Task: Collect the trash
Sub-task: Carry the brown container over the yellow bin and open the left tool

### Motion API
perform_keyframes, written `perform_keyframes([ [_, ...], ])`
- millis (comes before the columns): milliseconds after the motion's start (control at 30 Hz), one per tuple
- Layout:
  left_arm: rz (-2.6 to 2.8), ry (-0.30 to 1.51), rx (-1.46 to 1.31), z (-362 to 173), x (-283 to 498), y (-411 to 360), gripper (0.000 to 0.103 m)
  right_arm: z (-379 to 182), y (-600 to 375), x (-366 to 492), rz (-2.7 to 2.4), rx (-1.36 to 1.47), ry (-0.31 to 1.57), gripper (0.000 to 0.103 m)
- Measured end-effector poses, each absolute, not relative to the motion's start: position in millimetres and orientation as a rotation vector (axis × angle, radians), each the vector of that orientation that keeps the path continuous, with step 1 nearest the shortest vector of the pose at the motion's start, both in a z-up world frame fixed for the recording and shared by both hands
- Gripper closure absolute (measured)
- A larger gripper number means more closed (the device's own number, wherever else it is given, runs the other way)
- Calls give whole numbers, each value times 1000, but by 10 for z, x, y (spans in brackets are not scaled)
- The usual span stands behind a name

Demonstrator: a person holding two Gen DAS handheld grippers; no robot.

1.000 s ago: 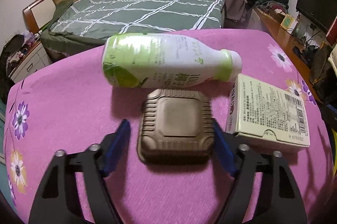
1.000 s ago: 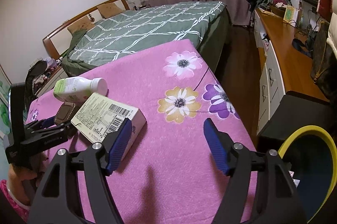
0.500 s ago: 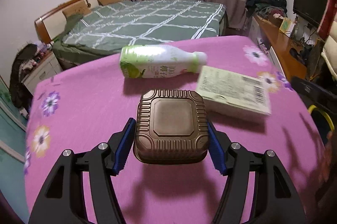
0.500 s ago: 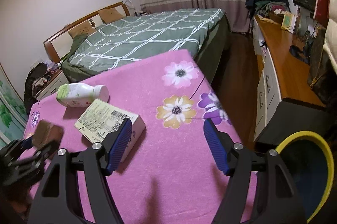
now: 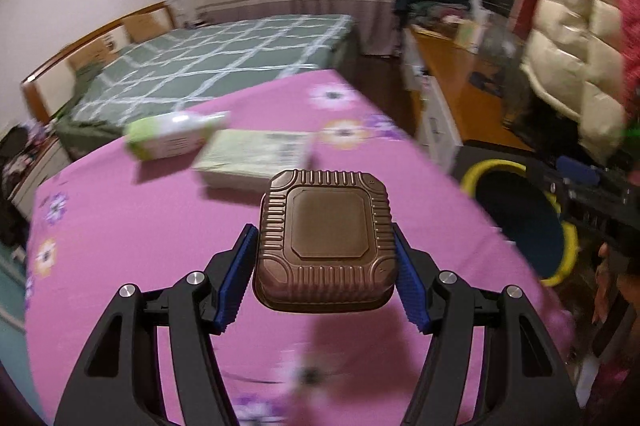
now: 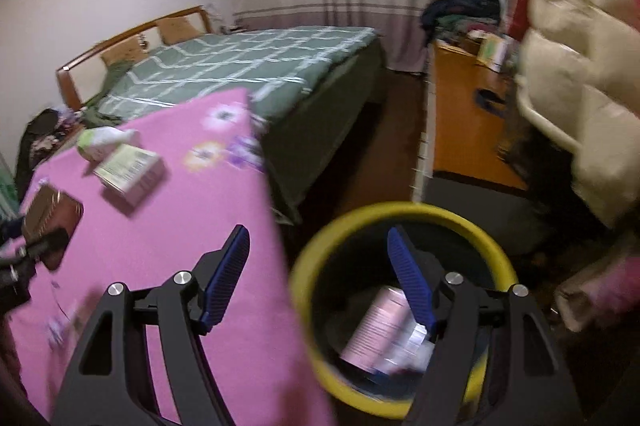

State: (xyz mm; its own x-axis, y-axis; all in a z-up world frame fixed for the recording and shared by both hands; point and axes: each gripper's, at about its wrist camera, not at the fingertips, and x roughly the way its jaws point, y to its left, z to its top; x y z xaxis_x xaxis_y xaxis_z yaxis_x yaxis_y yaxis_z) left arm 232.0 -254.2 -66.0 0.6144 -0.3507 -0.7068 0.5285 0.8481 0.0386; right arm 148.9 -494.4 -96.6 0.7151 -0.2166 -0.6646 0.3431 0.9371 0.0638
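Left gripper (image 5: pixel 323 276): jaws clenched on brown ribbed tray (image 5: pixel 325 240).
Right gripper (image 6: pixel 318 276): jaws released.
Labels: blurred, unreadable.
Right wrist view only: pink can (image 6: pixel 380 326) in yellow bin (image 6: pixel 400 211).

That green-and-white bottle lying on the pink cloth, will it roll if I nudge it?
Probably. The bottle lies on its side and looks round, so a sideways nudge would likely roll it. The flat carton close beside it may block that direction. It looks like light plastic, so it should move easily; whether it is empty can't be told.
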Motion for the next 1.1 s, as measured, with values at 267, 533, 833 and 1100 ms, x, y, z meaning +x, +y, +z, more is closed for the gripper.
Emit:
perform_keyframes([
  [267, -702, 780, 333, -804, 1954, -3680, 39, -1122, -5498, 616, -449, 230, 717, 35],
  [533, -799, 810, 394, -992, 1807, -4537, 39, -1235, -5828, 169, -526, 287, 707, 35],
  [833, -821, 862, 429, -1264, 1934, -5085, 36, -1373, -6041, 12, -549, 344, 720, 35],
  [1100, -791, 833, 379, -1193, 2002, -4904, 11, -1447, -6055, 56, -541, 361, 741, 35],
])
